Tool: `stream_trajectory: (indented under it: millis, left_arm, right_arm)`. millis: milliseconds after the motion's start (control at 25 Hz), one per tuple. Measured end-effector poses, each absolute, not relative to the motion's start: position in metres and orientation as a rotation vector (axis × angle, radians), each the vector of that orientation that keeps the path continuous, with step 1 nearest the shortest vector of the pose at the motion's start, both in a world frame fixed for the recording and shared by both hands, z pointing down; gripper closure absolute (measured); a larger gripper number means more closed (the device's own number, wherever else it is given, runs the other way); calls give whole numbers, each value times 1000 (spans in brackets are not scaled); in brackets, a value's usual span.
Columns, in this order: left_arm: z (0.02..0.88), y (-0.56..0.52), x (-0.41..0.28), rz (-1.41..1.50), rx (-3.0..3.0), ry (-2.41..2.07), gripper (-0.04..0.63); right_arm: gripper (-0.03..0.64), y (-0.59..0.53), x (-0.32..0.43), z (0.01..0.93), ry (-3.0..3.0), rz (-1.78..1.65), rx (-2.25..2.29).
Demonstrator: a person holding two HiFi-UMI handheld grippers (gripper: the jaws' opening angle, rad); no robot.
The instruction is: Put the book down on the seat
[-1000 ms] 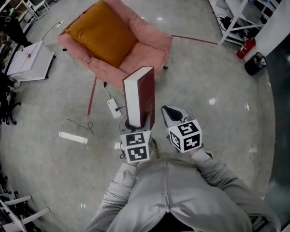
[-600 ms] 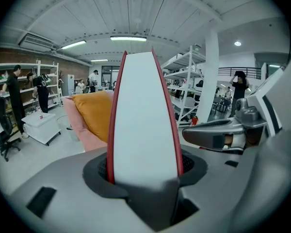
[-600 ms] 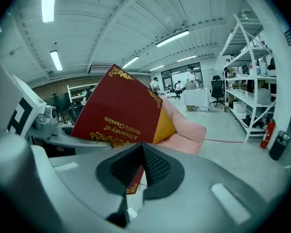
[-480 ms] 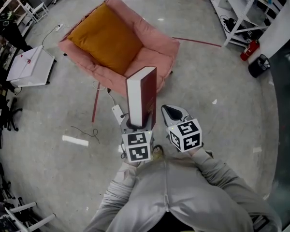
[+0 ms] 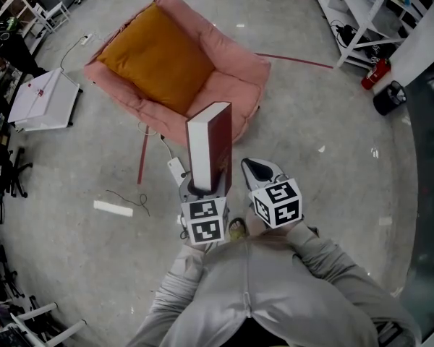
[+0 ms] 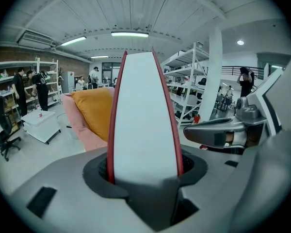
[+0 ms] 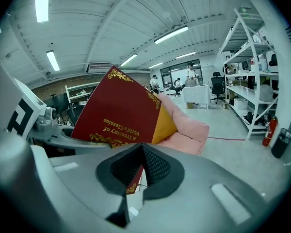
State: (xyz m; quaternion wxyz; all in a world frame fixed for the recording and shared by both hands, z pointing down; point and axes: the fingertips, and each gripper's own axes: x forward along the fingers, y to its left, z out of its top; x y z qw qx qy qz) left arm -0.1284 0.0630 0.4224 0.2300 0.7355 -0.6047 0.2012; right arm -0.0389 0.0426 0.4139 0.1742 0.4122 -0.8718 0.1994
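While the person is advancing, the pink armchair (image 5: 235,63) is drawing slightly nearer, so delivery is progressing but unfinished. The left gripper (image 5: 201,186) is clamping the dark red hardback book (image 5: 208,143) upright, on the near side of the orange seat cushion (image 5: 155,53), its white page block facing the person. The right gripper (image 5: 258,170) is riding closed and empty.

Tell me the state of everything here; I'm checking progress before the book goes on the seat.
Book: upright, clamped at its lower end.
Left gripper: shut on the book.
Right gripper: shut, empty.
Armchair: standing, no book on it.
Orange cushion: leaning against the armchair's back.
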Motion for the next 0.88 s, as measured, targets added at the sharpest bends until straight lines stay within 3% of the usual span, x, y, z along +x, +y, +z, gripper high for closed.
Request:
stream_trajectory:
  millis: [880]
  left_arm:
    - [446, -76, -106, 546, 1927, -1680, 341]
  right_arm:
    - [617, -106, -18, 433, -2460, 585, 1048]
